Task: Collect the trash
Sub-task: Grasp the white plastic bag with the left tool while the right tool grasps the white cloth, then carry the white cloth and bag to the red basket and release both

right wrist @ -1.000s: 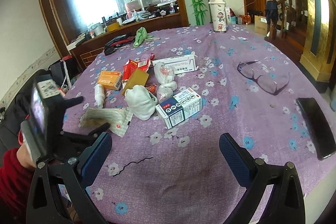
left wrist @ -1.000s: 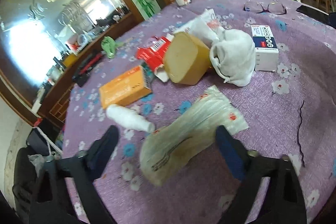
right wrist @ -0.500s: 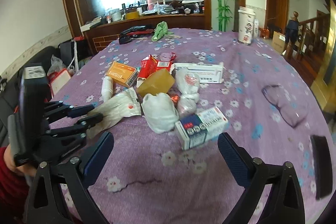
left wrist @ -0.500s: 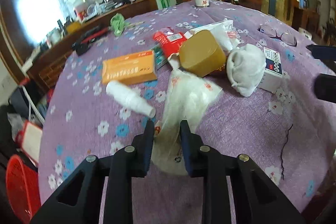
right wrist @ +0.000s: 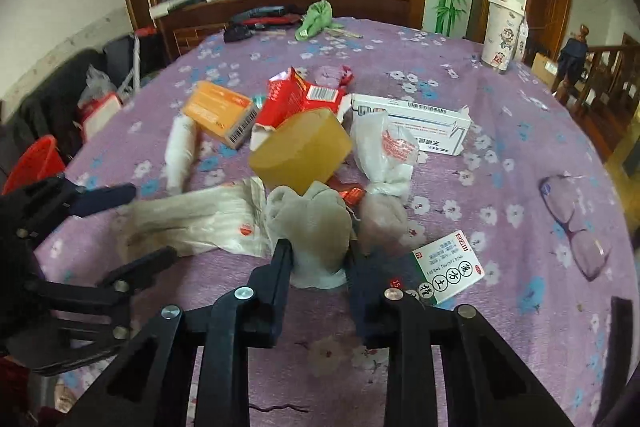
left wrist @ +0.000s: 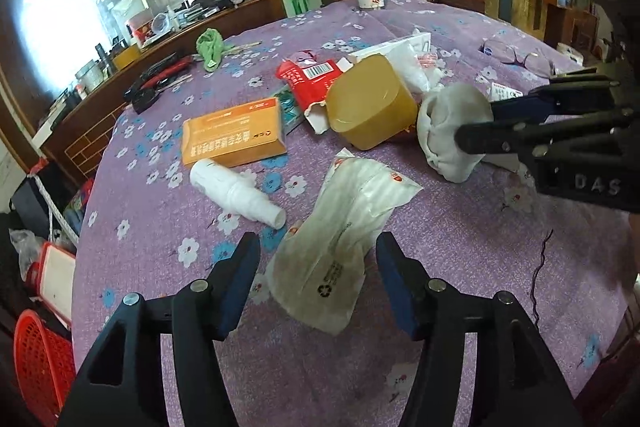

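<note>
Black "DAS"-marked right gripper (right wrist: pixel 316 259) clamped on white wad (right wrist: pixel 308 223), left gripper (left wrist: pixel 318 267) apart around recycling-marked wrapper (left wrist: pixel 344 227).

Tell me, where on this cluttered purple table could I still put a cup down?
Bare cloth lies between the glasses and the paper cup, and along the near edge beside the black phone. The middle is crowded: orange box, yellow tub, white carton and bags touch or overlap.

bottle (left wrist: pixel 236 193) left of wrapper (left wrist: pixel 344 235); box (left wrist: pixel 234 137) behind bottle.
</note>
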Action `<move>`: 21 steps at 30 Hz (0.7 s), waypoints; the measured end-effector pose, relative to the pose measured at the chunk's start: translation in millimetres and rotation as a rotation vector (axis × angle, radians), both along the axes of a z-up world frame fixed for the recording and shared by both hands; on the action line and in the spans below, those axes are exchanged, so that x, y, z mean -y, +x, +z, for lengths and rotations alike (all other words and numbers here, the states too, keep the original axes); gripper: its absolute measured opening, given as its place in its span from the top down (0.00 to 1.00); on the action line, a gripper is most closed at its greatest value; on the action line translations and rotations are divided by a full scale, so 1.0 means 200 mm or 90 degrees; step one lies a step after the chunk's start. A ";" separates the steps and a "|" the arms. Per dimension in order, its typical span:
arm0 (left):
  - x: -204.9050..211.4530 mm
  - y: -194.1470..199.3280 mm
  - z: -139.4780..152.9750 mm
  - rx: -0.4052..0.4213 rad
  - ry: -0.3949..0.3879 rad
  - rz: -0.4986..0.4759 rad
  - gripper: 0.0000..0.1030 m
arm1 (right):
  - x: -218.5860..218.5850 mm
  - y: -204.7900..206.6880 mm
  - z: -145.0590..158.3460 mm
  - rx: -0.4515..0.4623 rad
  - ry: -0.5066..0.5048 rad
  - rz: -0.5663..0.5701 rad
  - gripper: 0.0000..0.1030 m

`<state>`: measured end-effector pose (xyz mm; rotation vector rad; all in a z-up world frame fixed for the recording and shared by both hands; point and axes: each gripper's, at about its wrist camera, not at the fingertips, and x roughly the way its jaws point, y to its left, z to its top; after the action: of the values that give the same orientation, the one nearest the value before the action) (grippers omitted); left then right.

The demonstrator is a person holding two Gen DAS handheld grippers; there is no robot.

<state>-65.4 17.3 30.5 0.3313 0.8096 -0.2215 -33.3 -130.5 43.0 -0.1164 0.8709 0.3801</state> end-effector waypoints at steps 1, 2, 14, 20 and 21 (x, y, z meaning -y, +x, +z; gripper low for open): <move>0.01 0.01 -0.01 -0.002 0.003 -0.002 0.42 | 0.02 -0.01 0.01 0.001 0.014 -0.003 0.80; 0.02 0.03 -0.02 -0.009 0.008 -0.003 0.41 | 0.03 -0.01 0.02 0.002 0.023 -0.005 0.81; 0.00 0.04 -0.06 -0.026 -0.028 0.047 0.58 | 0.11 -0.16 0.11 0.017 0.108 -0.008 0.81; -0.12 -0.08 0.06 0.012 -0.096 0.079 0.58 | 0.05 -0.20 0.12 0.016 0.120 0.005 0.81; -0.14 -0.11 0.09 0.021 -0.106 0.084 0.58 | 0.04 -0.21 0.12 0.015 0.121 0.008 0.81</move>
<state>-87.9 45.7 48.5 0.1250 0.7724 -0.1587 -74.5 -137.8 67.9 0.0487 0.8074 0.4698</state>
